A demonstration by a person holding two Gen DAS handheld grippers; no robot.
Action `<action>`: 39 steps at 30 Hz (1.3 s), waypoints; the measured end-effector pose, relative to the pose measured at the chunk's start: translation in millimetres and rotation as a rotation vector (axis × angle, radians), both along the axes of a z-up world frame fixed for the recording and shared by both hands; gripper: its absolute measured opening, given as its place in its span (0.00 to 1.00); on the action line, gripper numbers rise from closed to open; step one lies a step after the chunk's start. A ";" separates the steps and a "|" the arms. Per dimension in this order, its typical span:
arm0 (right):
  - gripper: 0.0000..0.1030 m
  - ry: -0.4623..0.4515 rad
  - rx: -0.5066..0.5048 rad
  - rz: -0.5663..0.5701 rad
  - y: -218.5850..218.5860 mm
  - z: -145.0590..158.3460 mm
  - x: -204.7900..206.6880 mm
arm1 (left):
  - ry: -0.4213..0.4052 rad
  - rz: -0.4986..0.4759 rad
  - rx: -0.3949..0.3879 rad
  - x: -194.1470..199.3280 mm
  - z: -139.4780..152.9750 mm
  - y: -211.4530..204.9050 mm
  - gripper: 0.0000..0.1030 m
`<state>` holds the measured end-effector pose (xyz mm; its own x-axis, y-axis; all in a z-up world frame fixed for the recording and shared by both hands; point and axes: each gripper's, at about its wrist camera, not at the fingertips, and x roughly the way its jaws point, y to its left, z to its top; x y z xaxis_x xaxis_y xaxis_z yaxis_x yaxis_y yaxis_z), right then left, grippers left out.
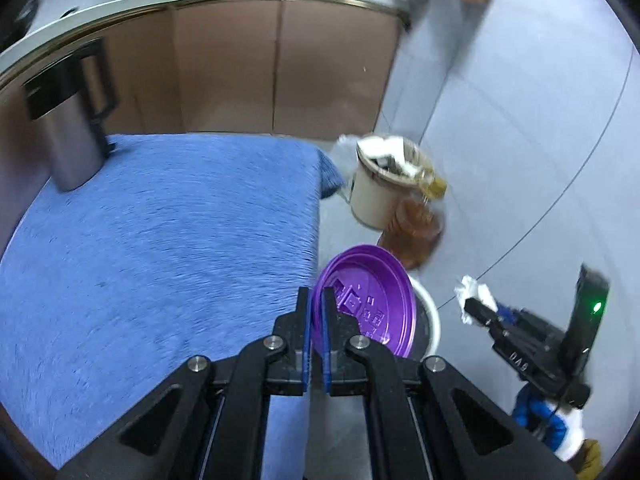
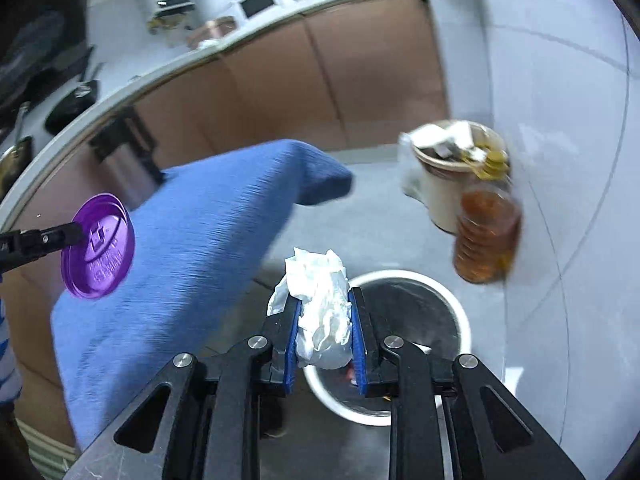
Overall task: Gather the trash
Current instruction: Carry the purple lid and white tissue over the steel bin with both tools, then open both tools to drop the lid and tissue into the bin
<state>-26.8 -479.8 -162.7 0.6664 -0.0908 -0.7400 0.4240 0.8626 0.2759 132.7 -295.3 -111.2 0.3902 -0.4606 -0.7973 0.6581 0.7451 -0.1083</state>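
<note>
Blue-covered table (image 1: 160,220), left claw (image 1: 317,300) pinching purple lid (image 1: 372,304), bin interior (image 2: 412,312) (right view only)

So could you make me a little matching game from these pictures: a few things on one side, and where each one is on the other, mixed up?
Things:
1. purple lid
2. crumpled tissue
3. steel thermos
4. amber bottle

Places:
a. standing on the blue cloth
b. on the floor beside the full cream bin
c. pinched in the left gripper
d. clamped in the right gripper, over the white-rimmed bin

Pairs: 1-c, 2-d, 3-a, 4-b
</note>
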 end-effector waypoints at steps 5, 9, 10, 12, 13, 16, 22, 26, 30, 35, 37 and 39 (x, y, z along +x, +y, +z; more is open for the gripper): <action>0.22 0.067 0.021 -0.053 -28.2 -36.5 7.1 | -0.017 -0.040 0.089 -2.3 -39.7 -45.4 0.04; 0.26 0.109 0.031 -0.077 -39.1 -59.9 12.6 | -0.014 -0.050 0.134 0.1 -66.3 -74.5 0.04; 0.26 0.119 0.032 -0.085 -42.0 -65.8 14.1 | -0.011 -0.059 0.141 0.4 -73.8 -82.7 0.04; 0.30 0.139 0.033 -0.096 -46.2 -75.3 17.1 | 0.002 -0.070 0.145 1.9 -84.4 -93.0 0.06; 0.31 0.149 0.032 -0.100 -48.5 -80.8 18.9 | 0.013 -0.077 0.147 2.7 -90.4 -98.9 0.06; 0.43 0.187 0.022 -0.109 -55.1 -95.9 23.7 | 0.071 -0.099 0.145 4.6 -110.8 -112.3 0.06; 0.52 0.233 0.005 -0.127 -61.0 -112.2 22.5 | 0.114 -0.127 0.112 6.6 -118.8 -112.4 0.06; 0.52 0.237 0.016 -0.143 -61.0 -113.6 17.1 | 0.081 -0.102 0.088 4.1 -104.1 -97.0 0.06; 0.52 0.210 0.015 -0.150 -52.4 -100.6 13.5 | 0.022 -0.062 0.049 0.9 -79.4 -74.2 0.06; 0.55 0.148 -0.007 -0.130 -27.7 -65.5 16.1 | -0.076 -0.003 0.022 -11.9 -46.3 -33.8 0.06; 0.58 0.120 -0.023 -0.106 -12.3 -48.7 19.6 | -0.107 0.023 0.016 -16.0 -34.6 -12.8 0.06; 0.58 0.094 -0.035 -0.076 6.1 -33.1 24.1 | -0.124 0.048 0.005 -18.2 -26.0 4.9 0.06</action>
<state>-2.7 -473.7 -195.8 0.5842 -0.1654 -0.7946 0.5109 0.8357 0.2017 114.5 -290.4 -137.1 0.5078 -0.4347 -0.7438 0.6296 0.7766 -0.0240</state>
